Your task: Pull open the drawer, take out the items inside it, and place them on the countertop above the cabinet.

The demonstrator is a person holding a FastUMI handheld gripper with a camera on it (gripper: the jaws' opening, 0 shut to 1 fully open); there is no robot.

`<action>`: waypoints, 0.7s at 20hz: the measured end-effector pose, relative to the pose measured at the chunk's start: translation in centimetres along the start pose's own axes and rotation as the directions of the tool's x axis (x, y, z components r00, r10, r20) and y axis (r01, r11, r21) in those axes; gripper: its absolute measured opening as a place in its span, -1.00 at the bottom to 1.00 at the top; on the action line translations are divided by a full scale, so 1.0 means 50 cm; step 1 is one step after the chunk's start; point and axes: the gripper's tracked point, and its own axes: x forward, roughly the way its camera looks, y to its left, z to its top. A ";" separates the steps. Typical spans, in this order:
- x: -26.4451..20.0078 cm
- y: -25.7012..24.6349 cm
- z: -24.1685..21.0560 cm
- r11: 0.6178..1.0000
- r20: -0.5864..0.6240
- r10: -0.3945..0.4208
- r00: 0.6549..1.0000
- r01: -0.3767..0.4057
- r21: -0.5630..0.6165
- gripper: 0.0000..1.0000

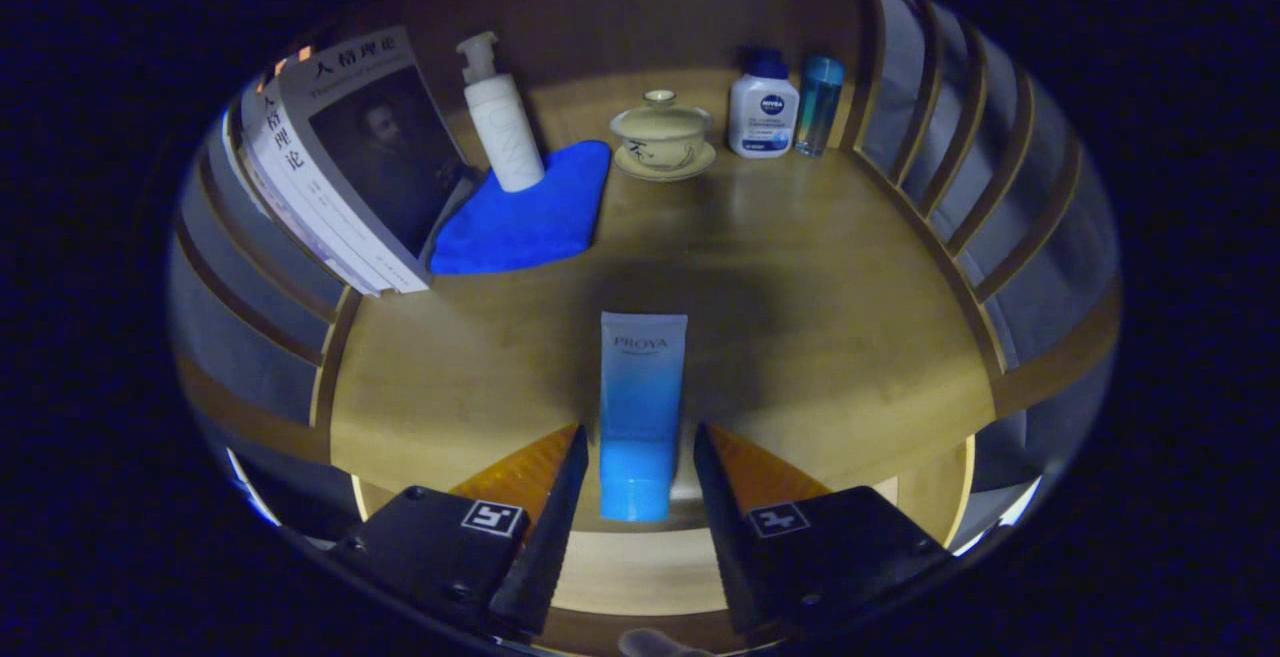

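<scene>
Looking forward along the claw (640, 457), we see its two fingers spread apart with a blue tube (641, 407) standing between them. The tube's cap end sits low between the fingertips and its flat crimped end points away from us. A narrow gap shows on either side of the tube, so neither finger presses on it; the claw is open and holds nothing. The tube rests on the wooden countertop (820, 267), right at its near edge, and a soft shadow lies on the wood just ahead of it.

Well beyond the fingers, toward the back of the countertop, we see a blue cloth (530, 217) lying flat, ahead and to the left of the claw. A white pump bottle (503, 122) stands upright on the cloth's far corner. Left of the cloth, a stack of books (345, 162) leans tilted against the slatted side wall (250, 267), its lower corner touching the cloth's edge.

Straight ahead and far beyond the tube, a lidded teacup (662, 132) sits on its saucer. To the right of it stand a white bottle with a blue cap (763, 107) and, just beside that, a clear blue bottle (818, 102), both near the back right corner.
</scene>
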 end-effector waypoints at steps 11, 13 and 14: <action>-0.109 -0.003 -0.052 0.997 0.165 0.041 0.986 -0.029 -0.076 0.34; -0.131 -0.001 -0.082 0.994 0.203 0.053 0.978 -0.033 -0.101 0.34; -0.140 0.002 -0.094 0.993 0.224 0.064 0.972 -0.039 -0.115 0.34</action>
